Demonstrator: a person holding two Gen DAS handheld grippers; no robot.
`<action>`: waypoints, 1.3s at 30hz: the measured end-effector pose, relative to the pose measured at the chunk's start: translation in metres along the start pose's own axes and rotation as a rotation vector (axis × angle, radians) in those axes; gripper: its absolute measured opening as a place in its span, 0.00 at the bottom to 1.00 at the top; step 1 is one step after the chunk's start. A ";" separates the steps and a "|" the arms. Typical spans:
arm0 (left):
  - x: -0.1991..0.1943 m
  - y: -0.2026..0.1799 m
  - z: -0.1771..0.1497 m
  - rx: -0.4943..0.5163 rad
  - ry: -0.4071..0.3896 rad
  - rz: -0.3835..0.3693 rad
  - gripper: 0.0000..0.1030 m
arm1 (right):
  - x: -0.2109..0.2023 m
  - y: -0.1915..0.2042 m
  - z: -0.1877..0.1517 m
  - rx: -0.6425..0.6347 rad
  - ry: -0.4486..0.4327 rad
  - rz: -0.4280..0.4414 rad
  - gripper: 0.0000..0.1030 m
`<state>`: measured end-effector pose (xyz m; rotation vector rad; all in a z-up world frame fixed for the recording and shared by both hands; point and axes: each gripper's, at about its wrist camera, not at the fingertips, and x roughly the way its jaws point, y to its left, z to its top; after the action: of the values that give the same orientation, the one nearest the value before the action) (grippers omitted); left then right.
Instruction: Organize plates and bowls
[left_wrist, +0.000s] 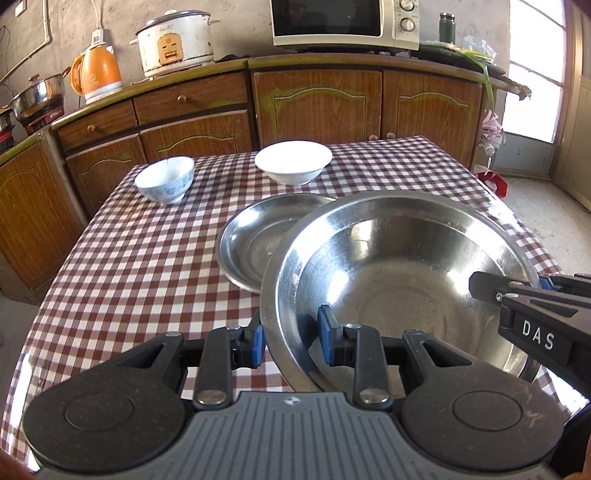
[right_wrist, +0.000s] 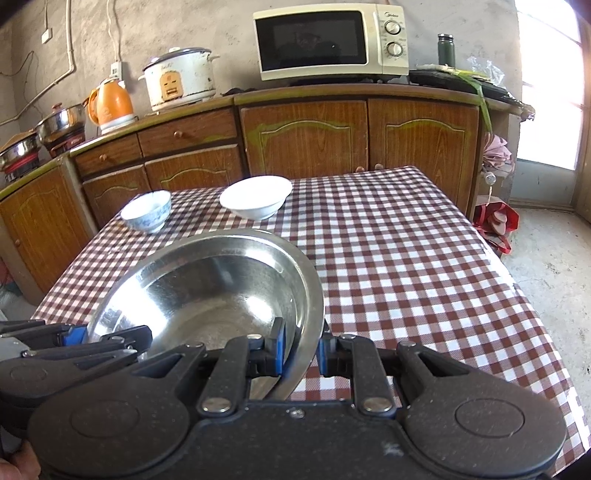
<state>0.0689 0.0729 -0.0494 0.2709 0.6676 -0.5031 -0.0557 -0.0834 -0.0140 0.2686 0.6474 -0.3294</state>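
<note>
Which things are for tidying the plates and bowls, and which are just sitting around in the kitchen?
For the job: big steel bowl, steel plate, white bowl, blue-patterned bowl, left gripper and right gripper, both clamped on the big bowl's rim.

Just sitting around: microwave, rice cooker, orange kettle, green flask, pots.

Wooden cabinets (right_wrist: 303, 136), concrete wall, sunlit window (right_wrist: 546, 85)

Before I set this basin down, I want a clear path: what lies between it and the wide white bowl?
The steel plate lies between the basin and the wide white bowl, its near edge hidden behind the basin; the left wrist view shows it.
</note>
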 end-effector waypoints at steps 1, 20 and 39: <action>0.000 0.001 -0.001 0.000 0.002 0.002 0.29 | 0.001 0.002 -0.001 -0.002 0.003 0.002 0.22; 0.014 0.022 -0.048 -0.001 0.084 0.043 0.28 | 0.024 0.028 -0.046 -0.045 0.107 0.041 0.23; 0.043 0.027 -0.068 0.013 0.129 0.033 0.28 | 0.059 0.030 -0.067 -0.041 0.170 0.055 0.23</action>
<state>0.0768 0.1072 -0.1267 0.3282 0.7842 -0.4617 -0.0362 -0.0457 -0.0983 0.2769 0.8117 -0.2422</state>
